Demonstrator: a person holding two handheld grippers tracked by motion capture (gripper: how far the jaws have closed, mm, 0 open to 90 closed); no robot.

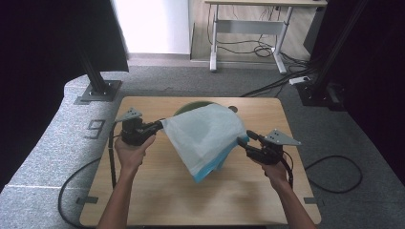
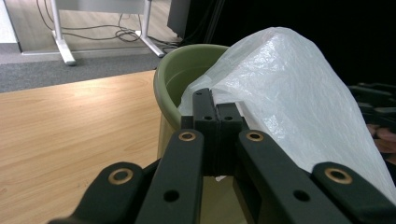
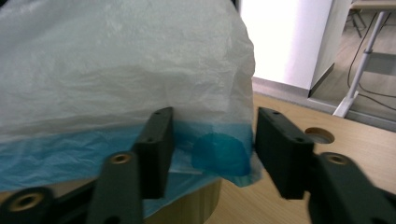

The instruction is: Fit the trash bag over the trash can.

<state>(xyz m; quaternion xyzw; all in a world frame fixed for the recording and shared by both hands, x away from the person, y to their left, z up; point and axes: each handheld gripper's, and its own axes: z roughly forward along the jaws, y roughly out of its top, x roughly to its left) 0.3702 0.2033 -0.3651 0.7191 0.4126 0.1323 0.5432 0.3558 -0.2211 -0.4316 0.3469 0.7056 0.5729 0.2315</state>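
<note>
A thin white plastic bag [image 1: 205, 131] with a blue hem [image 1: 217, 164] hangs spread over a green bin [image 1: 191, 106] in the middle of the table. My left gripper [image 1: 160, 124] is shut on the bag's left corner; in the left gripper view its jaws [image 2: 215, 116] pinch the white film [image 2: 289, 93] beside the bin's rim [image 2: 161, 79]. My right gripper [image 1: 245, 137] is at the bag's right side. In the right gripper view its jaws [image 3: 212, 144] stand apart with the blue hem [image 3: 219, 154] between them, the pads not pressing on it.
The wooden table [image 1: 157, 191] has a round cable hole [image 1: 232, 109] behind the bin. A black frame post [image 1: 98, 88] stands off the table's far left corner. A desk with loose cables [image 1: 248, 33] stands farther back. Each gripper's cable trails off the table's sides.
</note>
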